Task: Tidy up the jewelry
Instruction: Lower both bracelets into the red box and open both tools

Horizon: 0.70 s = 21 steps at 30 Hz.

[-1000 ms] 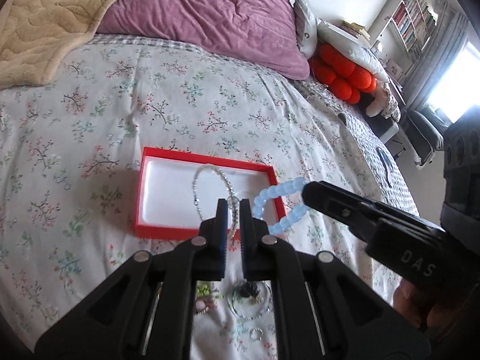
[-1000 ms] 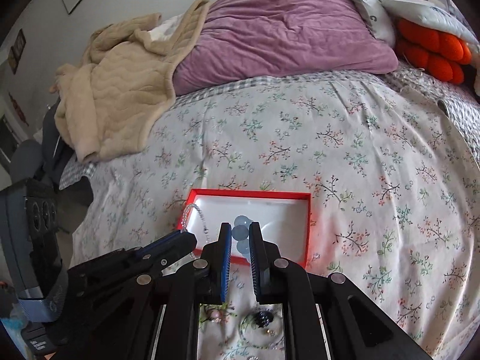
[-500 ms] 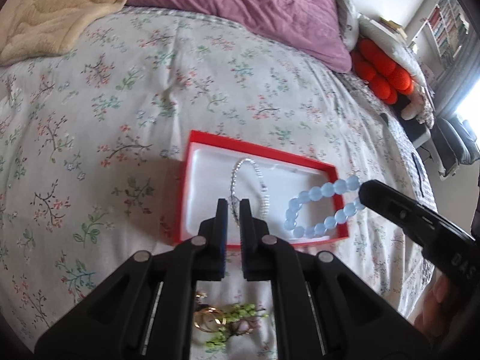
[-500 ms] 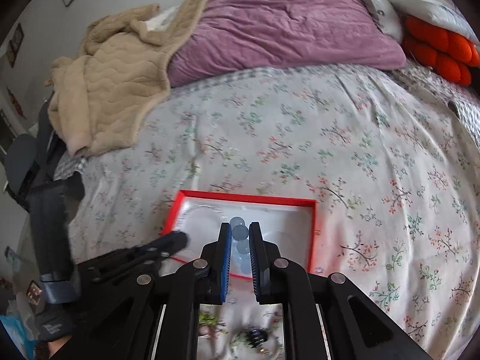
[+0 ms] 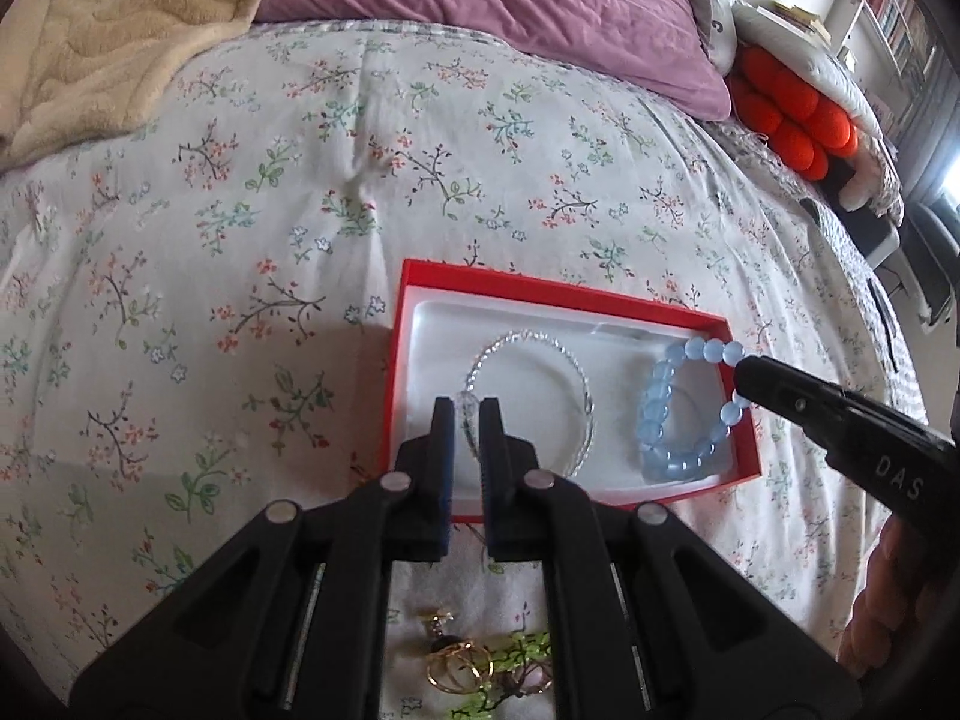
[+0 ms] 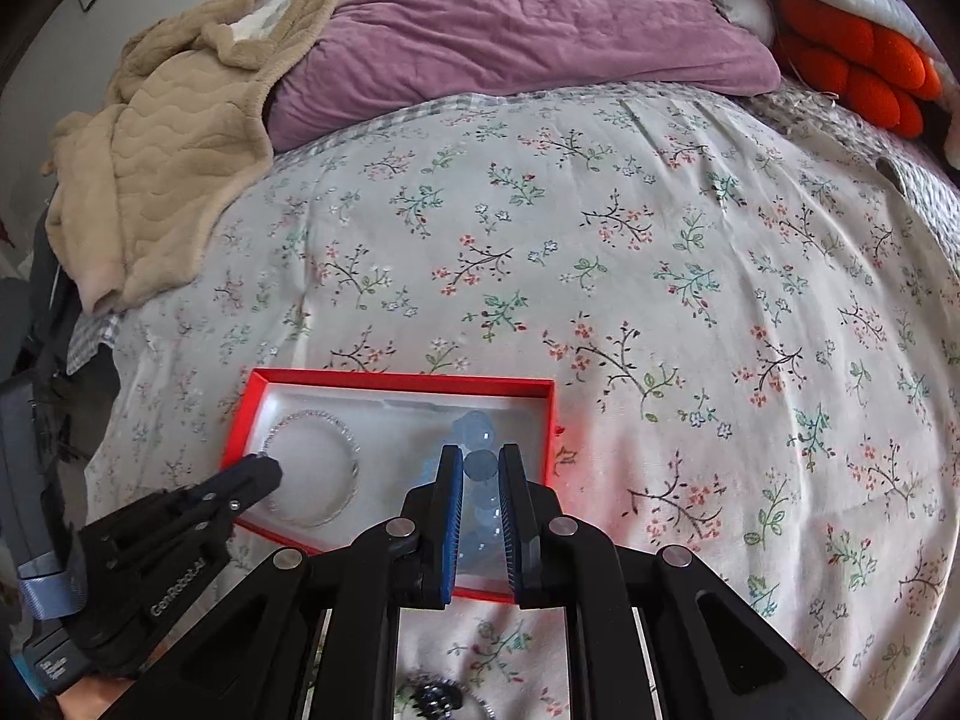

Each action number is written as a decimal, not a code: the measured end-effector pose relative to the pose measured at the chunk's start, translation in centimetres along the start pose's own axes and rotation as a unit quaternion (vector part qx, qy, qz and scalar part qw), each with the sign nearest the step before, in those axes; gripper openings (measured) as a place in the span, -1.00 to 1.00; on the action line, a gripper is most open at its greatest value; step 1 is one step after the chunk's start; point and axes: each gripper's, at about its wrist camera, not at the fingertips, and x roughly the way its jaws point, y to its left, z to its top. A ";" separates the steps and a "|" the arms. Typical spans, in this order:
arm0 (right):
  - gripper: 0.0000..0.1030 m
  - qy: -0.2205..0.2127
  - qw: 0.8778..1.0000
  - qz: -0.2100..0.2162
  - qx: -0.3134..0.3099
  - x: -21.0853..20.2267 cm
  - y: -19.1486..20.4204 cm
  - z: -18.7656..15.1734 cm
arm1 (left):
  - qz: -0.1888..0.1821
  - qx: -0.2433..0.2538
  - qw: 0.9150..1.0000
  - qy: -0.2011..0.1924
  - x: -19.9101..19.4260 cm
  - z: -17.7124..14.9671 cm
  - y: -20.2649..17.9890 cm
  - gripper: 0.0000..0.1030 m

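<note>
Jewelry is seen in both views. In the left wrist view, a red box (image 5: pixel 558 294) with a white lining lies on the floral bed (image 5: pixel 240 210) at centre frame. The left gripper (image 5: pixel 467 414) is closed to a narrow gap on a silver bangle (image 5: pixel 528 339), gripped at its near left arc inside the box. At right, the right gripper (image 5: pixel 747 375) is clamped on a blue bead bracelet (image 5: pixel 654 408) hanging into the box's right end. Rings (image 5: pixel 456 669) are seen at the bottom edge.

In the right wrist view, the bracelet (image 6: pixel 477 429) is pinched between nearly closed jaws at lower centre, over the box (image 6: pixel 396 381). The left gripper (image 6: pixel 264 468) is at the bangle (image 6: pixel 318 417), lower left.
</note>
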 end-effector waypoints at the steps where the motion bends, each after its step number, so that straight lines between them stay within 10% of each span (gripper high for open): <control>1: -0.76 0.000 1.000 0.001 0.001 0.0 -0.1 0.0 | 0.005 0.003 1.000 -0.003 -0.1 0.0 -0.1 -0.83; 16: -0.49 -0.006 1.000 0.004 -0.012 -3.1 0.2 -0.6 | 0.033 0.028 0.999 -0.016 -3.2 -0.7 -1.6 0.13; 21: 0.46 -0.019 1.000 0.018 0.002 -4.7 -0.4 -1.8 | 0.046 0.041 0.998 -0.017 -4.2 -1.9 -1.5 0.24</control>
